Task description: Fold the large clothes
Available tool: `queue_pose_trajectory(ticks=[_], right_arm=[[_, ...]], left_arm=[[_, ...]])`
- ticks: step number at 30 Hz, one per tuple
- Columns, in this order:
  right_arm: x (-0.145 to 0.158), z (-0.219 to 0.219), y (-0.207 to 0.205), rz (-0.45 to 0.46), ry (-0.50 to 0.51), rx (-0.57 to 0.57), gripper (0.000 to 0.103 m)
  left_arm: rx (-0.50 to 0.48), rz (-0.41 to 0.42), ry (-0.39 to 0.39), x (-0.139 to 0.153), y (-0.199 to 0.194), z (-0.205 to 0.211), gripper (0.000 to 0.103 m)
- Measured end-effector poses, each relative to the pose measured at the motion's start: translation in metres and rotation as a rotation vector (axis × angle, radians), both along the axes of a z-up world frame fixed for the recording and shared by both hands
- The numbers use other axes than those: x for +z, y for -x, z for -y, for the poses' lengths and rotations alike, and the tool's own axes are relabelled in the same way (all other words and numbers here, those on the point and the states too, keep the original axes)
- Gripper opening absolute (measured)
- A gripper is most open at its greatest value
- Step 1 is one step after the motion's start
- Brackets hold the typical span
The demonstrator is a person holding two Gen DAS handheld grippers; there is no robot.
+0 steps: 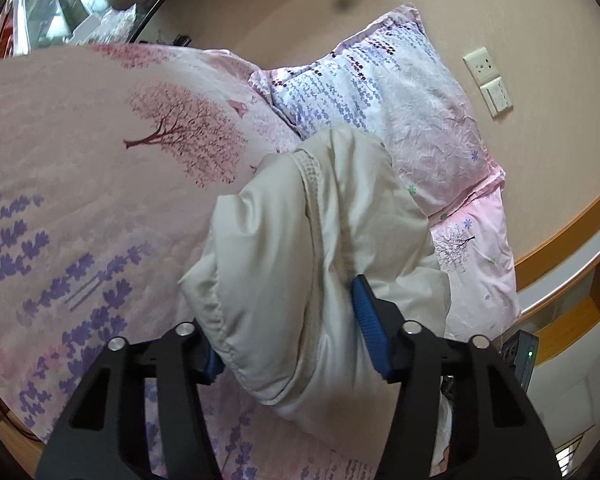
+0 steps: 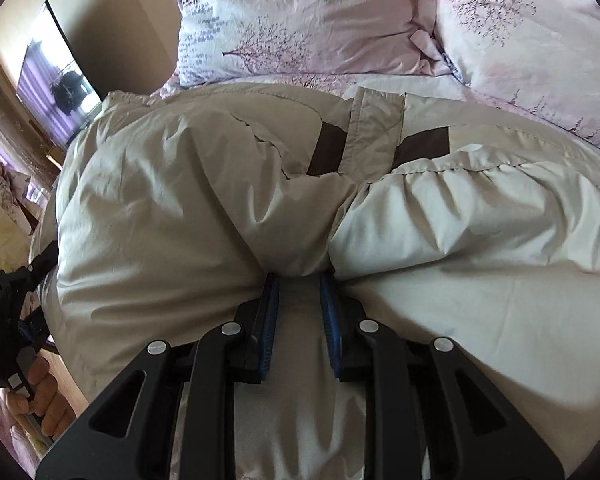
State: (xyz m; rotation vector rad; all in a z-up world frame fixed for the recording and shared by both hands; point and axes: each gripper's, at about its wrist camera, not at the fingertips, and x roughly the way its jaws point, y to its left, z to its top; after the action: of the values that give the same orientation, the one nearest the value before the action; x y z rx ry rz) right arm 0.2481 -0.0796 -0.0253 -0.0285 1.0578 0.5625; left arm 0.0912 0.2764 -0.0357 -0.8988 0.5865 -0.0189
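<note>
A puffy beige jacket with dark brown stripes lies across the bed, filling most of the right wrist view. My right gripper points down into it and is shut on a pinched fold of its fabric between the blue pads. In the left wrist view a thick, bunched part of the jacket stands up between the jaws of my left gripper. The right blue pad lies against it, while the cloth covers the left pad. The left gripper and the hand holding it also show at the left edge of the right wrist view.
The bed cover is pink with tree and lavender prints. Pillows lean at the head of the bed. Wall sockets and a wooden ledge lie beyond. A television hangs on the far wall.
</note>
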Motion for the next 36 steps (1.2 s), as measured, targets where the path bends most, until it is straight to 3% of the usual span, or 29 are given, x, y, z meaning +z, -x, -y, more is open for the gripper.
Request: queue_pose_trajectory(ticks=[8,18,31,36], right_arm=[[-0.006,-0.008,-0.005,-0.019,0.042,0.012,0.023],[-0.01,-0.01,-0.01,-0.038,0.058,0.003,0.023],[-0.002,0.011,-0.017,-0.09,-0.025,-0.006,0.023],[0.033,0.045,-0.003,0.053,-0.061,-0.061,0.023]], left_arm=[[-0.036,0.081,-0.101,0.035,-0.001,0.015,0.039],[-0.16,0.256,-0.232,0.089,-0.003,0.061,0.038],[-0.282,0.374,-0.335,0.124,-0.003,0.121,0.037],[-0.316,0.402,-0.352,0.132,-0.001,0.136,0.037]])
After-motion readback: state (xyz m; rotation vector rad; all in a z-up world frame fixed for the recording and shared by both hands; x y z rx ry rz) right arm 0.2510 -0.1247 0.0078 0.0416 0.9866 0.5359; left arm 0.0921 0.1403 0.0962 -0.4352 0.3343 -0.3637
